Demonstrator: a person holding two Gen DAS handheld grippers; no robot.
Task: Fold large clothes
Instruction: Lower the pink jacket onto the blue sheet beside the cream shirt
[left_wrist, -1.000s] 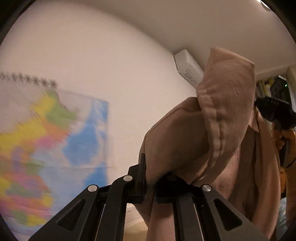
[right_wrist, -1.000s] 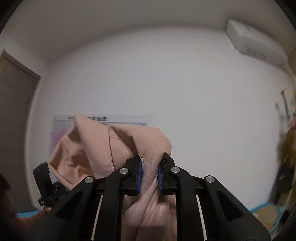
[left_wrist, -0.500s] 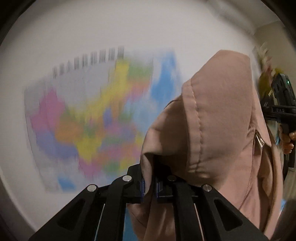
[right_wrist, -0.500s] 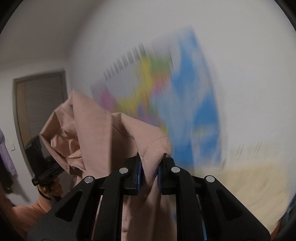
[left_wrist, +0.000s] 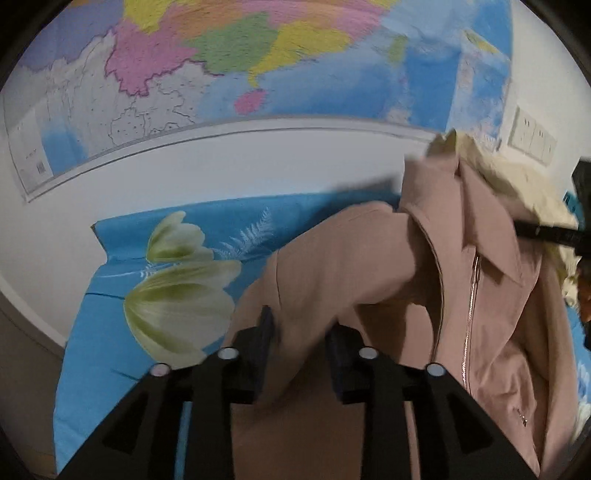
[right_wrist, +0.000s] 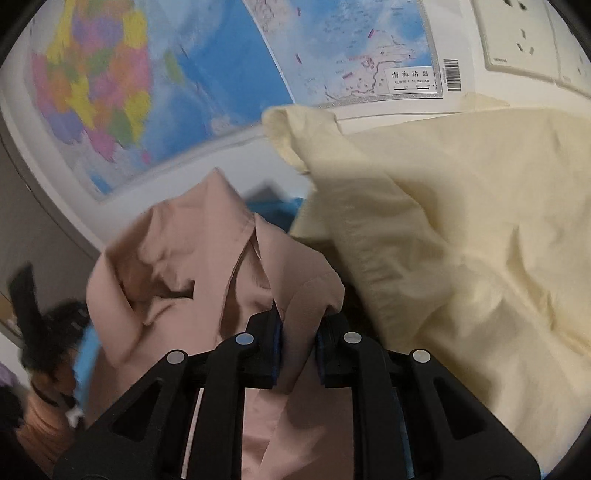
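A dusty-pink zip jacket (left_wrist: 388, 266) with a collar lies spread over a blue floral bed sheet (left_wrist: 122, 302). My left gripper (left_wrist: 301, 332) is over its left shoulder; the jaws stand apart with fabric between them and are no longer clamped. My right gripper (right_wrist: 299, 328) is shut on a fold of the same jacket (right_wrist: 207, 266) at its other shoulder. The right gripper also shows at the right edge of the left wrist view (left_wrist: 554, 234).
A cream-yellow garment (right_wrist: 461, 229) lies heaped just right of the jacket, also seen in the left wrist view (left_wrist: 509, 184). A wall map (left_wrist: 258, 55) and wall sockets (right_wrist: 517, 37) are behind the bed. The bed's left edge (left_wrist: 70, 332) drops beside the wall.
Both grippers swung down from head height to the bed, laying the pink jacket on the blue sheet. The left jaws have opened from a tight pinch.
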